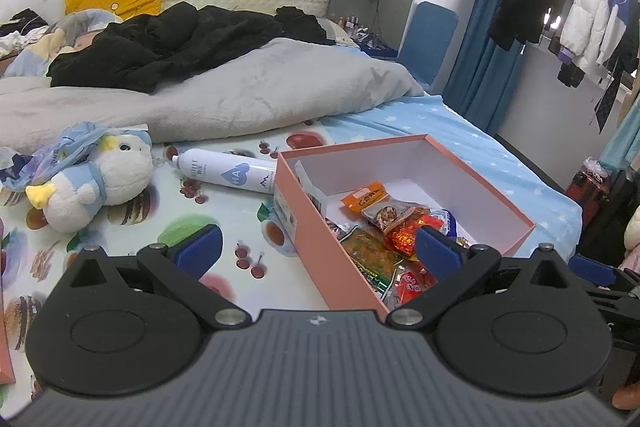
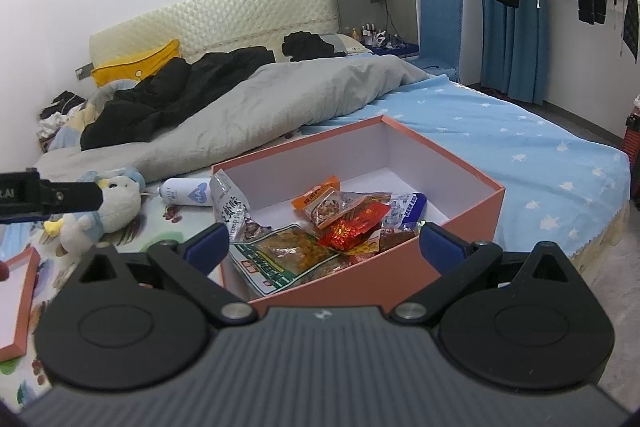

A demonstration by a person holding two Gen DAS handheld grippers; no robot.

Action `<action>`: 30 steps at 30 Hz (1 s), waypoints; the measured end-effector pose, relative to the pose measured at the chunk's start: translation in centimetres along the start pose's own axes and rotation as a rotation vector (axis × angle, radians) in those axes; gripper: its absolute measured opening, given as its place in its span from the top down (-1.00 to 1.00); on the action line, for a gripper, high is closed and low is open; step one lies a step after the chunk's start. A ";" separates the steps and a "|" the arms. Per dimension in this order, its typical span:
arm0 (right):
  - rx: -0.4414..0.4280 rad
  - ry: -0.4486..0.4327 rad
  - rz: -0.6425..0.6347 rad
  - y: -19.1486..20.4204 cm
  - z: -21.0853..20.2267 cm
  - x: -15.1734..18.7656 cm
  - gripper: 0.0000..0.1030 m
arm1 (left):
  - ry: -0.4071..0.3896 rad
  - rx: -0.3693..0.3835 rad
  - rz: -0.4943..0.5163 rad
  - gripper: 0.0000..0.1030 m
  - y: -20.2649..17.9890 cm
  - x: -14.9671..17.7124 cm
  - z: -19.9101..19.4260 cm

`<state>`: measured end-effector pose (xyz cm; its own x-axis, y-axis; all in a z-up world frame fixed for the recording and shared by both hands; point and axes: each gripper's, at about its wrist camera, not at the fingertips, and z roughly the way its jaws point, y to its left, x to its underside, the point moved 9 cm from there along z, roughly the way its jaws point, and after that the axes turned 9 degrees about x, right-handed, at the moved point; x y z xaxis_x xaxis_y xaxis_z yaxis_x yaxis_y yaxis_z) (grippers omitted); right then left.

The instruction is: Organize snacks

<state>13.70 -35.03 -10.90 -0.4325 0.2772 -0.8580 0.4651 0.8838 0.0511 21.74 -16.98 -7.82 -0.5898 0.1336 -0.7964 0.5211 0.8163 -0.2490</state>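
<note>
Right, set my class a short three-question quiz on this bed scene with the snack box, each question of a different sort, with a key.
1. True or false: the pink cardboard box on the bed has its lid on.
2. Multiple choice: where does the white cylindrical spray can lie? A) inside the box B) on the bed sheet beside the box C) on the grey blanket
3. Fill in: both the left gripper and the right gripper are ____ and hold nothing.

Key: 1 false, the box is open with the snack packets showing inside; 2 B; 3 open.
</note>
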 end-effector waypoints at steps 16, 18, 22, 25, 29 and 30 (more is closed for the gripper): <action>0.005 -0.002 0.009 -0.3 0.0 0.0 -1.00 | 0.023 0.001 -0.012 -1.00 0.0 0.6 0.4; 0.005 0.000 0.007 -0.3 0.1 0.1 -1.00 | 0.022 0.013 -0.015 -1.00 0.0 0.7 0.4; 0.002 0.000 0.005 -0.3 0.1 0.1 -1.00 | 0.008 0.016 0.007 -1.00 -0.3 0.7 0.2; 0.001 0.000 0.005 -0.3 0.1 0.0 -1.00 | 0.006 0.012 0.009 -1.00 -0.4 0.6 0.1; 0.001 -0.001 0.003 -0.3 0.0 0.0 -1.00 | 0.001 0.012 0.001 -1.00 -0.4 0.6 0.0; -0.001 -0.001 0.005 -0.3 0.0 0.1 -1.00 | -0.006 0.015 -0.002 -1.00 -0.3 0.5 -0.2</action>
<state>13.51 -35.29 -10.95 -0.4294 0.2817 -0.8581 0.4665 0.8827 0.0564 21.19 -17.11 -8.01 -0.5869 0.1287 -0.7993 0.5294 0.8080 -0.2586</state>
